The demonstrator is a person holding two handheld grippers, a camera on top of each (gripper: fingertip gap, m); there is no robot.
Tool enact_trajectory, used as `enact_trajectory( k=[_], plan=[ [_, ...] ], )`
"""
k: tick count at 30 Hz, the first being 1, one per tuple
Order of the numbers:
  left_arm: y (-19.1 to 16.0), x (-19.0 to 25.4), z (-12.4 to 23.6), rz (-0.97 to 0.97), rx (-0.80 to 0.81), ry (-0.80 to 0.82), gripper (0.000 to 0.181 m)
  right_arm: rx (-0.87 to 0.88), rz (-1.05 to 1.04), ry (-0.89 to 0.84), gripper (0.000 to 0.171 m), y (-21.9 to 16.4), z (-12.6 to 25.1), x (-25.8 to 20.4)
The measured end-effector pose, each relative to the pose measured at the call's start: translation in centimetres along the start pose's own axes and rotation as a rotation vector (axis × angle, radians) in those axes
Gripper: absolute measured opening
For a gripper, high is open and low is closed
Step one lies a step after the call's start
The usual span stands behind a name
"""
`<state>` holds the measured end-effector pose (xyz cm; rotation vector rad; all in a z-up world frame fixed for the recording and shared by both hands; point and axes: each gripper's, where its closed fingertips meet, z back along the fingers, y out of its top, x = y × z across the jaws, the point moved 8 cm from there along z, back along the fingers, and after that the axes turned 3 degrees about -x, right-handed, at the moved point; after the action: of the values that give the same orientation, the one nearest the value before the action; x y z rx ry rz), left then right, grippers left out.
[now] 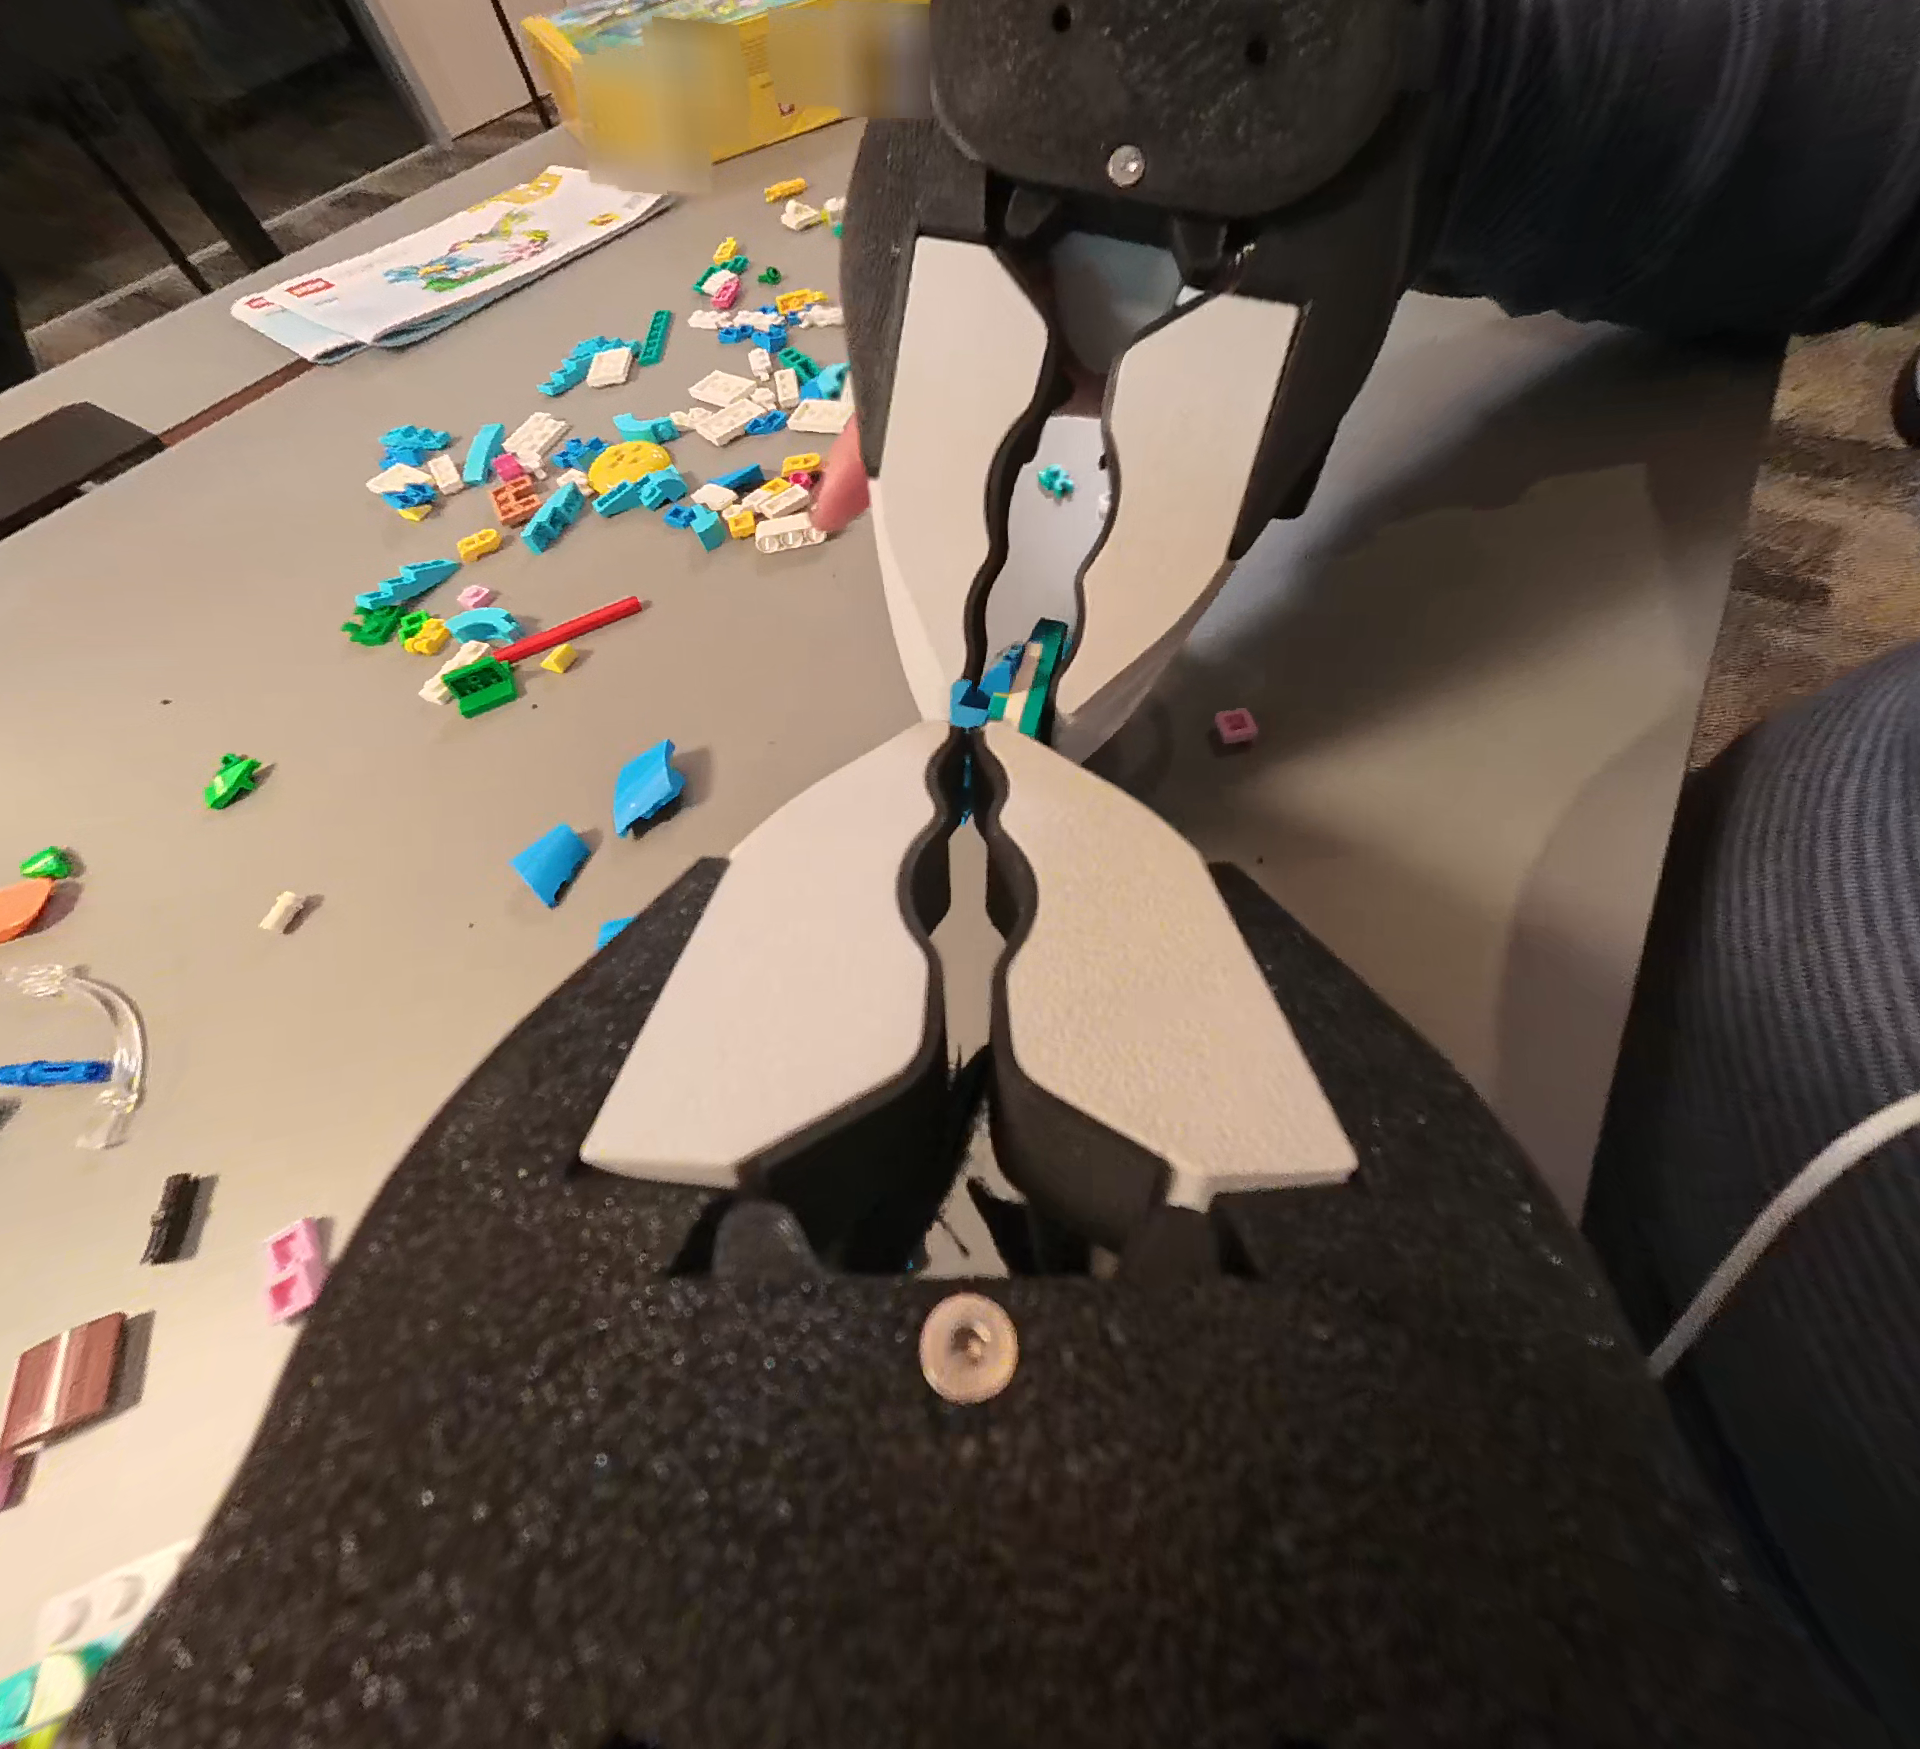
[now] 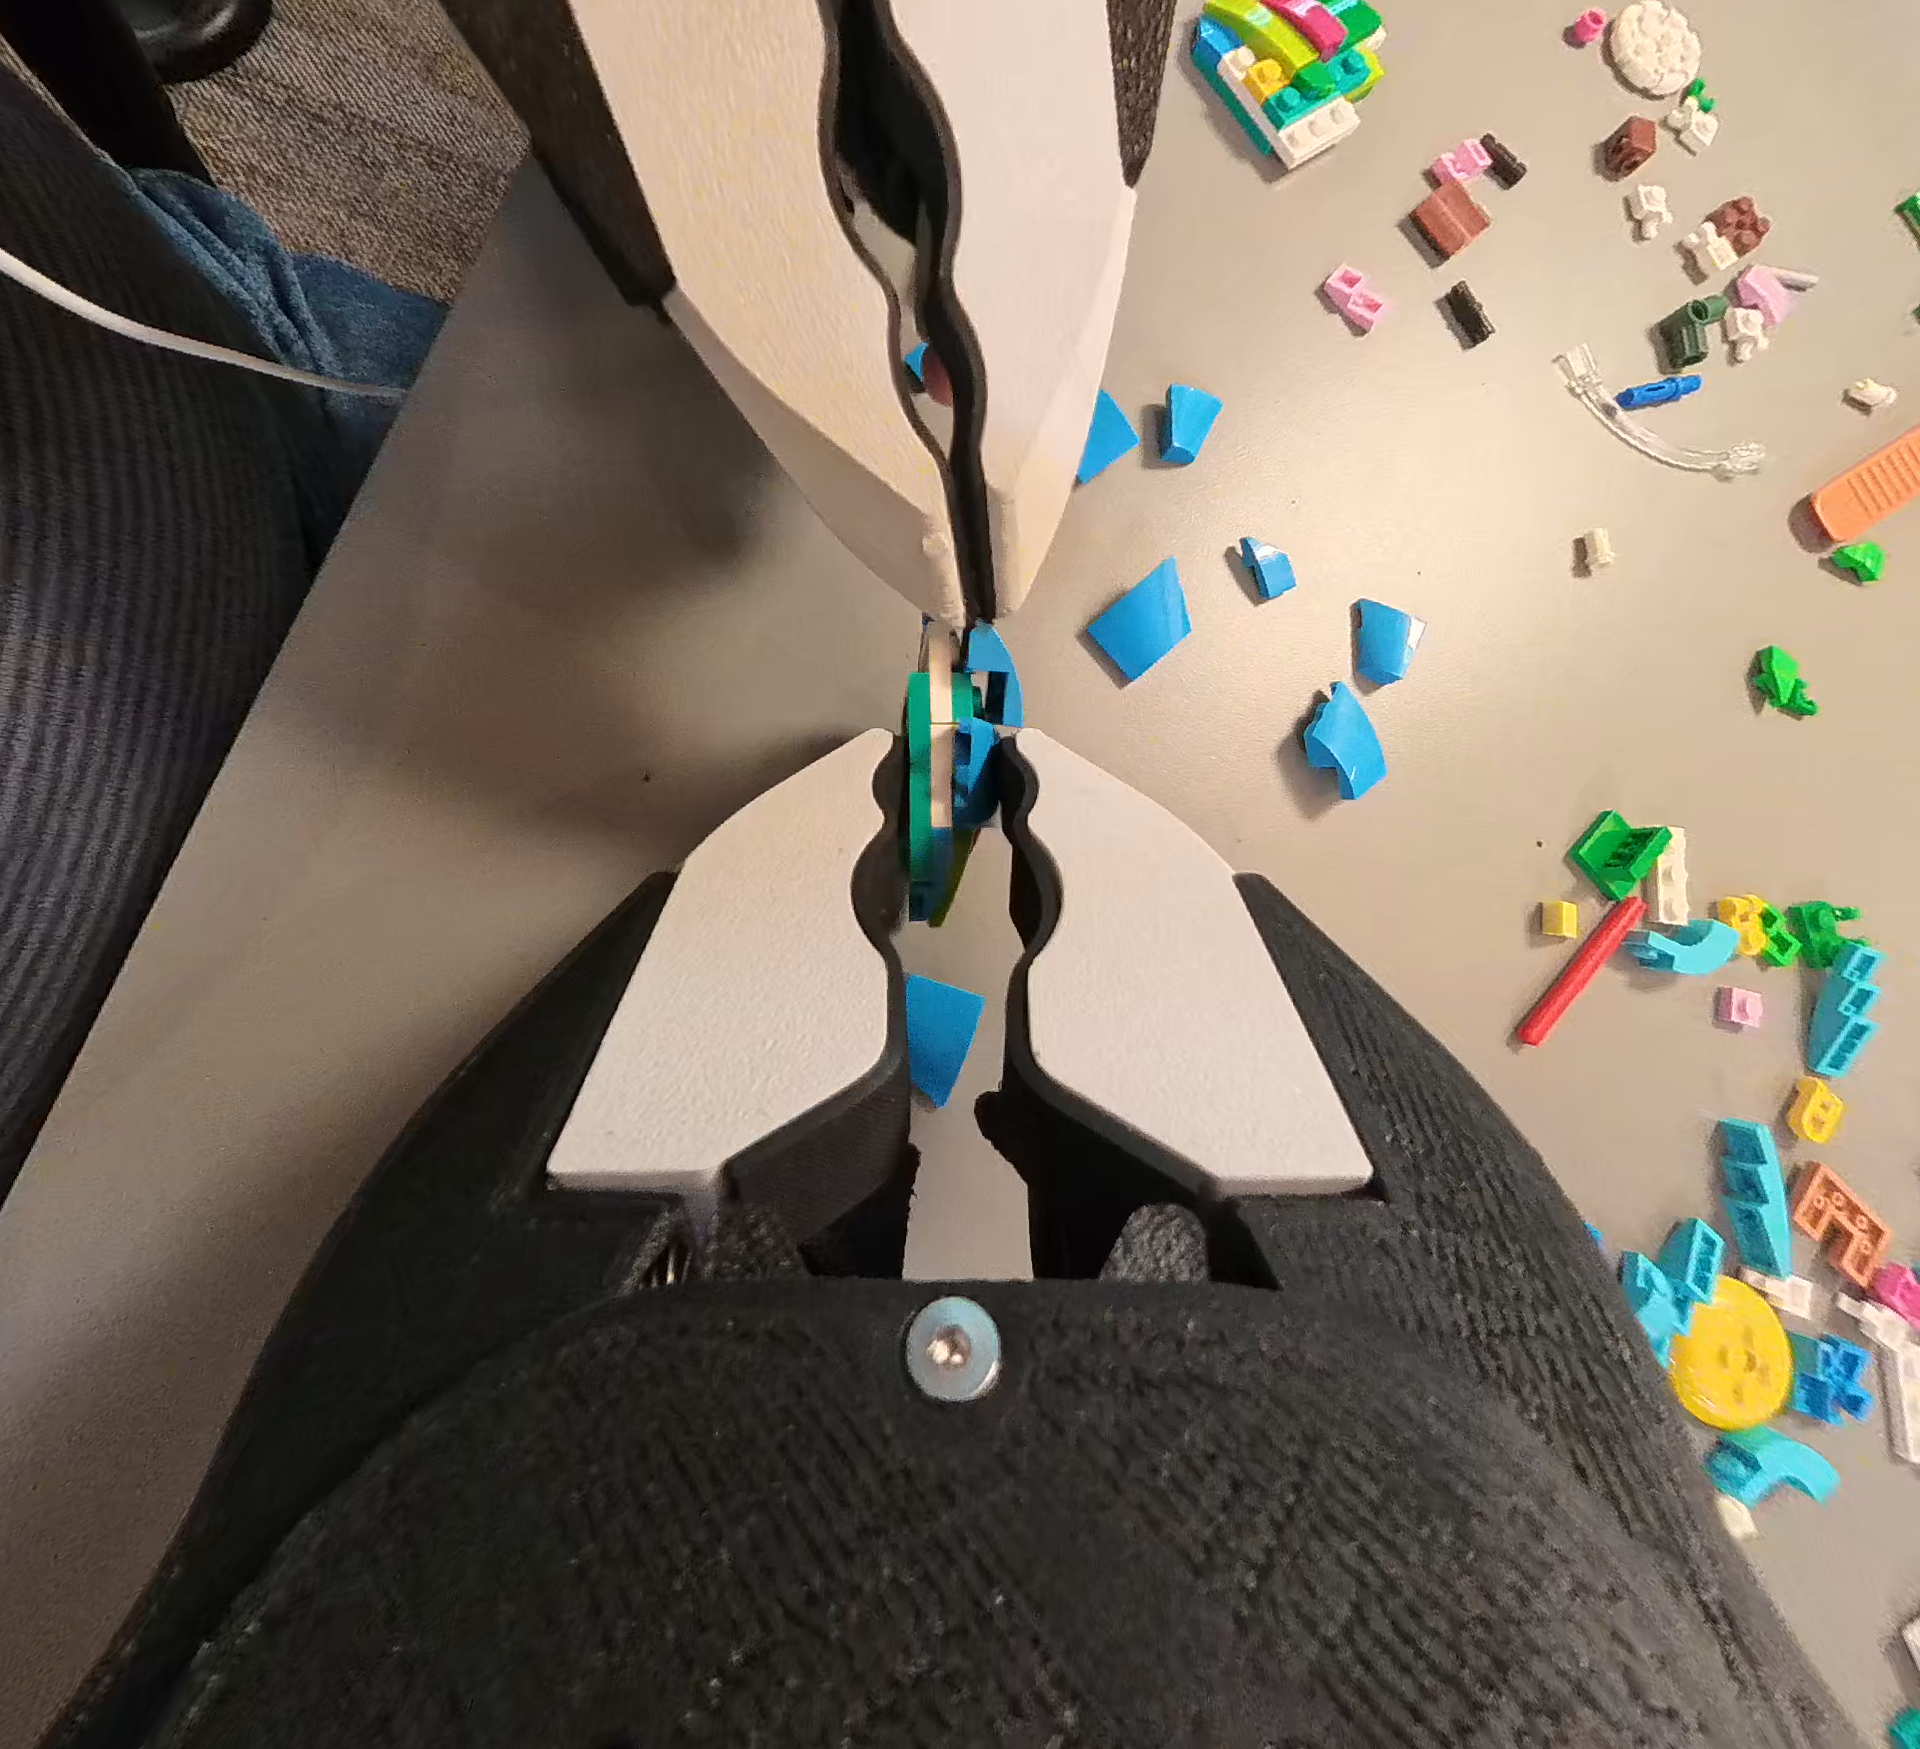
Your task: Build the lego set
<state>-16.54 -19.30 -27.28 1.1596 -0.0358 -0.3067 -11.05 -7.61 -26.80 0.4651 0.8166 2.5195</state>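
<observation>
Right gripper (image 2: 948, 800) clamps the small green-white-blue brick assembly (image 2: 940, 764); left gripper (image 1: 964, 743), from 12 o'clock, pinches a blue curved piece (image 2: 992, 676), likely seating it.

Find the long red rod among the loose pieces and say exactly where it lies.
The red rod lies flat on the grey table, right of both grippers in the right wrist view, beside a green brick and a yellow stud piece.
</observation>
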Motion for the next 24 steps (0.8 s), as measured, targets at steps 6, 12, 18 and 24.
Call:
enact_trajectory(
  k=[6, 12, 18, 24],
  plan=[
    [-0.25, -0.21, 0.15, 0.001, 0.001, -0.018, 0.001, 0.010, -0.010, -0.002, 0.015, -0.04, -0.13, 0.06],
    [-0.25, -0.25, 0.21, -0.005, -0.005, -0.024, 0.000, 0.042, -0.003, -0.029, 0.024, 0.00, -0.20, 0.26],
    [-0.48, 0.00, -0.06, -0.034, -0.032, -0.020, 0.000, 0.093, 0.050, -0.022, 0.022, 0.18, -0.11, -0.07],
    [-0.49, -0.06, -0.02, -0.025, -0.032, -0.032, 0.001, 0.113, 0.051, -0.009, 0.015, 0.02, -0.19, -0.14]
  ],
)
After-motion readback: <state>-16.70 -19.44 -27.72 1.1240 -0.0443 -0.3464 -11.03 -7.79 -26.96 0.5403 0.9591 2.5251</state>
